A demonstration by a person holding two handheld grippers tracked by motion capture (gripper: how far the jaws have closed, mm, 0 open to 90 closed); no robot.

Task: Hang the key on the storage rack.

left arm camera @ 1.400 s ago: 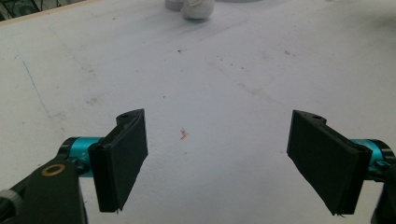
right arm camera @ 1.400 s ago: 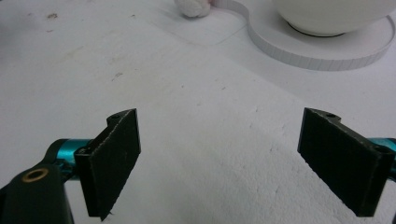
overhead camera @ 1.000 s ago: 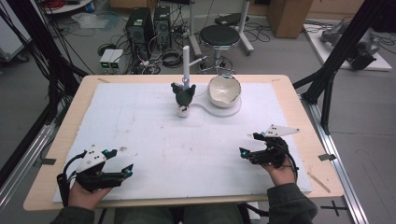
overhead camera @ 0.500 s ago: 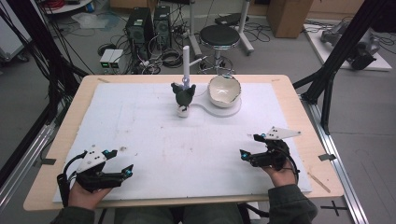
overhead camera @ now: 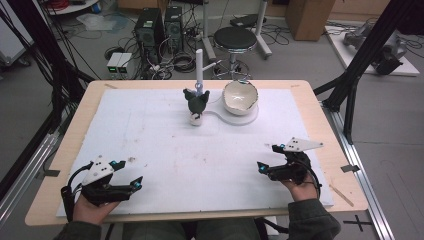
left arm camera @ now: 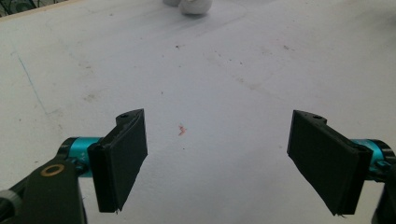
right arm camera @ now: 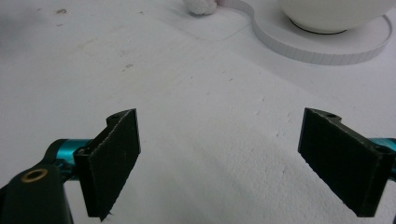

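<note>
Vs. the earlier frames, the right gripper [overhead camera: 270,158] is seen shifted slightly inward and toward the near edge; the left gripper [overhead camera: 129,174] is seen unchanged, as are the far items. Counted: 2 black two-jaw grippers w/ teal fittings, 1 white rounded bowl [overhead camera: 240,97], 1 flat white keyhole-shaped base plate [overhead camera: 250,118], 1 dark green lumpy figure [overhead camera: 196,101] on a small white foot, 1 white upright post [overhead camera: 199,65] behind it, 1 pale wooden table [overhead camera: 330,150] w/ rounded corners, 1 white foam-like sheet [overhead camera: 200,155] laid over it. The left gripper is held low at the near left of the sheet, jaws spread wide w/ nothing between them; in the left gripper view its flat matte pads [left arm camera: 123,154] are seen well apart above scuffed, speckled sheet bearing a small red mark [left arm camera: 180,130]. The right gripper is held at the near right, jaws likewise spread wide and empty; in the right gripper view grainy white sheet is seen between its pads [right arm camera: 114,154], w/ the bowl and ribbed-edged plate at the far upper right. The bowl is seated on the plate's round end, at the far centre-right of the sheet, well apart from both grippers; the figure stands just beside it, on the plate's narrow end.
</note>
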